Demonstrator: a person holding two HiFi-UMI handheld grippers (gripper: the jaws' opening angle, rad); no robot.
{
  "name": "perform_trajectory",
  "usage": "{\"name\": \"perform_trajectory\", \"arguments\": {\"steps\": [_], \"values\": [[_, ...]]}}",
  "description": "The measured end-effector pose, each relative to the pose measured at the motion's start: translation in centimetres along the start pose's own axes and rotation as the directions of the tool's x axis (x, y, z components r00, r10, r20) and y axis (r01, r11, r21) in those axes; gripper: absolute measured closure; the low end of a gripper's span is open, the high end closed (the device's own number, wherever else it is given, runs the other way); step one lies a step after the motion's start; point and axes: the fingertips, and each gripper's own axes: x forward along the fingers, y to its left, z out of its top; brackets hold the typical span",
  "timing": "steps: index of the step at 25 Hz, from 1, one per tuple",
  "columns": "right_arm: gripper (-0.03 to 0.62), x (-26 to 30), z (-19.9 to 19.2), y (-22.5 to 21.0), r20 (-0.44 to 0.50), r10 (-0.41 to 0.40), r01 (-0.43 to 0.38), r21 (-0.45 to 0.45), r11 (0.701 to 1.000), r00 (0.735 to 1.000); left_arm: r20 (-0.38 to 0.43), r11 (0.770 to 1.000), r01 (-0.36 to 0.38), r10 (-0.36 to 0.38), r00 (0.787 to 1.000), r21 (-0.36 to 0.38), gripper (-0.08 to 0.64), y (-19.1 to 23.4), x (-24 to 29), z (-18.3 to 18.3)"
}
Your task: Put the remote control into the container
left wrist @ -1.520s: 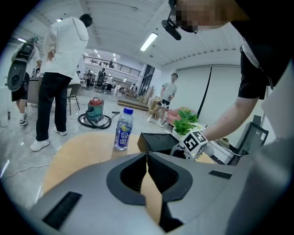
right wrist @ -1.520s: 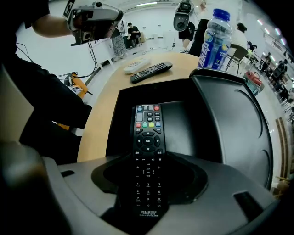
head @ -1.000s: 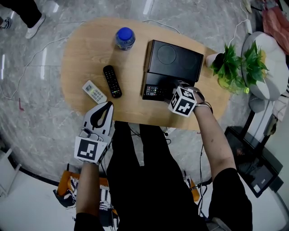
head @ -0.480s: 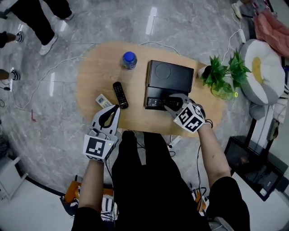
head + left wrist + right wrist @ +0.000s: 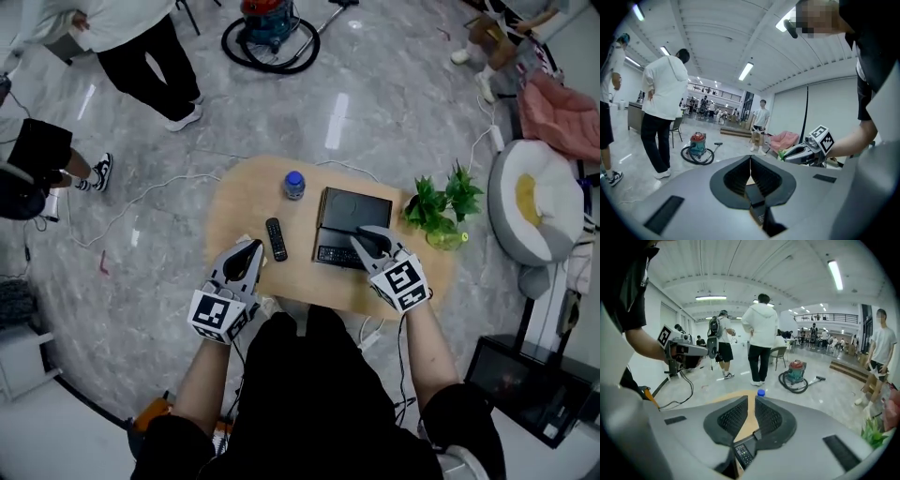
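Remote control [image 5: 336, 254], dark with rows of pale keys, lies in the open front part of the black container [image 5: 356, 208], just right of centre in the head view. A second, black remote [image 5: 276, 239] lies on the bare wood of the table [image 5: 230, 202], left of the container and apart from it. A bottle [image 5: 294, 184] with a blue cap stands beyond that one, nearer the table's upper edge. A green plant [image 5: 436, 206] sits at the table's right end.

The right tool [image 5: 359, 236] hangs over the near right part of the container. Its jaws have just been closing and stand a narrow slit apart with nothing between them; through the slit, the right gripper view shows only table wood and the blue cap. The left tool [image 5: 255, 247] is held over the near left edge of the table, its jaws clenched tip to tip on nothing. Neither tool touches anything on the table.

At the top of the head view a red vacuum cleaner [image 5: 267, 19] rests with its hose on the grey floor [image 5: 375, 103]. People [image 5: 141, 42] stand at the upper left.
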Motion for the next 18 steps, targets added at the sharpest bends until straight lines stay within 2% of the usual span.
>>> {"name": "perform_trajectory", "arguments": {"steps": [3,8,12,18], "values": [[0.544,-1.7,3.8,1.2,0.095,-0.031,0.029,0.025,0.999,0.995,0.068,0.999,-0.027,0.028,0.997,-0.021,0.552,0.1,-2.8,2.2],[0.546,-4.2,7.8,2.7,0.237,-0.069,0.041,0.121,0.992,0.969,0.145,0.994,-0.102,0.106,0.984,-0.030,0.552,0.7,-7.0,5.5],[0.547,-4.7,9.7,2.8,0.278,-0.055,0.024,0.113,0.993,0.959,0.189,0.988,-0.152,0.154,0.970,-0.024,0.552,1.3,-9.3,7.1],[0.548,-4.6,11.2,2.9,0.295,0.011,-0.037,0.081,0.996,0.955,0.211,0.970,-0.240,0.245,0.946,-0.048,0.552,1.8,-11.1,7.3]]}}
